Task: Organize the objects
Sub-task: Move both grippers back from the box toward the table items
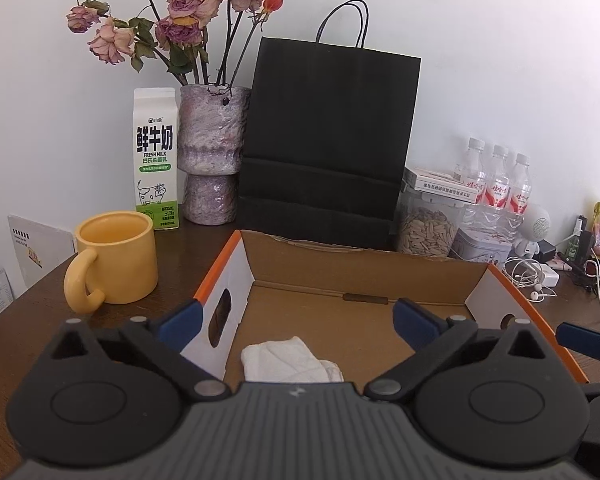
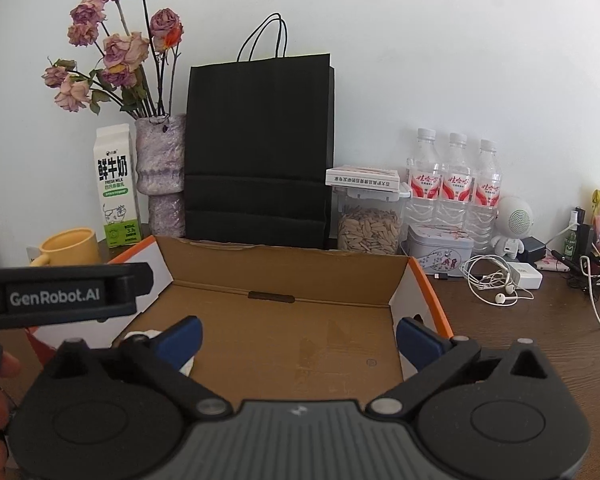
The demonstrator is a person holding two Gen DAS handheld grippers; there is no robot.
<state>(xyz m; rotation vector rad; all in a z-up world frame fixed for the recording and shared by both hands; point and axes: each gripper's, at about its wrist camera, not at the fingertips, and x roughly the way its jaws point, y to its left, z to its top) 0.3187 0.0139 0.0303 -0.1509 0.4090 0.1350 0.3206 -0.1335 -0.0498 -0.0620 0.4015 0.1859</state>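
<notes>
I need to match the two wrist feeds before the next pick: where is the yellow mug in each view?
Left wrist: the yellow mug stands at left centre, handle toward the camera, left of the cardboard box and in front of the milk carton.
Right wrist: the mug sits at the left edge, partly hidden behind the left gripper's black body.
Shared landmark: the black bag standing behind the box.

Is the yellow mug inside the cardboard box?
No, the yellow mug stands on the table, outside the left wall of the cardboard box.
</notes>
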